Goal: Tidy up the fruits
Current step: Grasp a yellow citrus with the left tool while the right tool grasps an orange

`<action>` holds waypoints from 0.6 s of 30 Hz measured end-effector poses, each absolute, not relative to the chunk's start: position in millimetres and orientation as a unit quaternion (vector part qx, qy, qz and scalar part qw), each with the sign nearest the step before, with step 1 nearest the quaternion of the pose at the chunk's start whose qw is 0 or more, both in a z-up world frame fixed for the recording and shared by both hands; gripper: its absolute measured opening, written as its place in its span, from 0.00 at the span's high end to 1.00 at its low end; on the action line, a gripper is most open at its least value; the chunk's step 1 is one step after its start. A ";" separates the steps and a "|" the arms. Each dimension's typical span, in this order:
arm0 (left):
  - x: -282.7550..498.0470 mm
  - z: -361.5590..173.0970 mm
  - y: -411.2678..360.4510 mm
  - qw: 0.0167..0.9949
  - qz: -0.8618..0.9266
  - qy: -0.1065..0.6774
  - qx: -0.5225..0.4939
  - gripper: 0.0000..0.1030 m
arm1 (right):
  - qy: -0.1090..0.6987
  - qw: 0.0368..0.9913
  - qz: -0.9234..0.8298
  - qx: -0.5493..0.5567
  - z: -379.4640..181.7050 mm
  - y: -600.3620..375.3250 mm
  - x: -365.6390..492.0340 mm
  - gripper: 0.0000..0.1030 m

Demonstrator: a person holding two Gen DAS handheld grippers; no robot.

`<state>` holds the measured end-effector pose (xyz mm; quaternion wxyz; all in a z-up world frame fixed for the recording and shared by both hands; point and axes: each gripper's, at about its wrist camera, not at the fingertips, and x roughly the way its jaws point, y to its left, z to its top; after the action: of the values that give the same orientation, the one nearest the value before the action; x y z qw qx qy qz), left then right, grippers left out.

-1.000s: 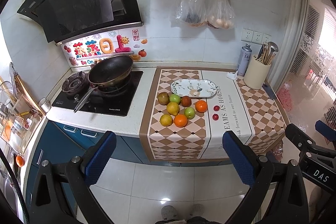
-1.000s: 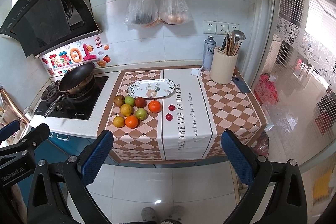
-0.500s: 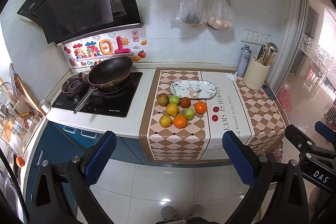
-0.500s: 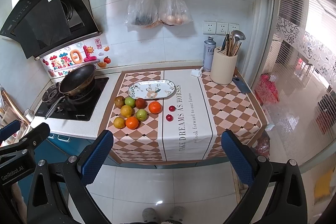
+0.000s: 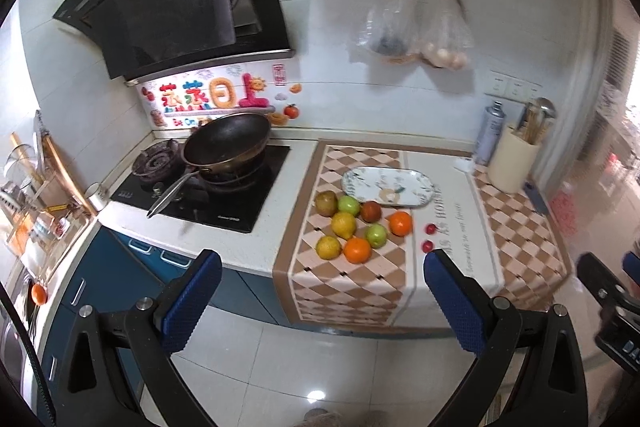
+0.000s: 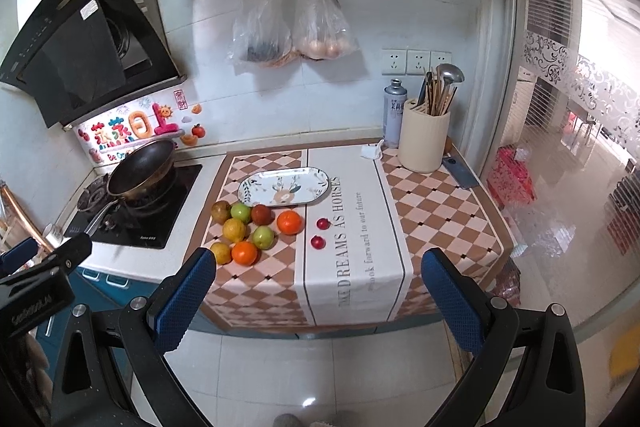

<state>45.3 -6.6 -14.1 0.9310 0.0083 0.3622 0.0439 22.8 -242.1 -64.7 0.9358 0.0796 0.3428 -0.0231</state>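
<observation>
Several fruits lie in a cluster on the checked cloth: oranges point(image 5: 357, 250) point(image 6: 289, 221), yellow lemons point(image 5: 343, 223) point(image 6: 234, 229), green apples point(image 5: 376, 235) point(image 6: 263, 236), a brown fruit point(image 5: 326, 203) and two small red fruits point(image 6: 322, 224). An empty oval plate point(image 5: 387, 180) point(image 6: 283, 186) lies just behind them. My left gripper point(image 5: 322, 297) and right gripper point(image 6: 316, 289) are both open and empty, held in front of the counter above the floor.
A black pan point(image 5: 226, 143) point(image 6: 141, 167) sits on the stove at left. A cream utensil holder point(image 6: 423, 141) and a spray can point(image 6: 394, 113) stand at the back right. Plastic bags point(image 6: 288, 27) hang on the wall. The counter's front edge point(image 6: 304, 331) is near.
Both grippers have moved closer to the counter, so the fruits and plate look larger. The left view has swung a little to the left. Both grippers stay open.
</observation>
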 end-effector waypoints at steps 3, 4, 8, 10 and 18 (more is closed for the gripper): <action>56.4 -29.7 -8.0 0.932 0.067 0.357 0.012 0.00 | 0.344 0.934 -0.011 0.092 -79.4 -250.8 41.8 0.00; 60.5 -34.5 -8.5 0.931 0.074 0.356 0.014 0.00 | 0.345 0.934 -0.008 0.096 -85.7 -252.3 49.9 0.00; 90.6 -55.0 -4.6 0.925 0.095 0.368 0.023 0.00 | 0.361 0.927 0.002 0.099 -110.8 -250.2 87.6 0.00; 110.9 -67.3 2.4 0.920 0.102 0.377 0.023 0.00 | 0.372 0.923 0.005 0.098 -128.3 -245.3 111.3 0.00; 234.2 -150.5 41.2 0.874 0.092 0.476 0.026 0.00 | 0.477 0.871 0.019 0.113 -224.3 -204.1 240.0 0.00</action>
<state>234.2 41.2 -150.5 0.8743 0.0263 0.4760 0.0916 240.0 -204.1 -224.3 0.8714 0.1129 0.4770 0.0186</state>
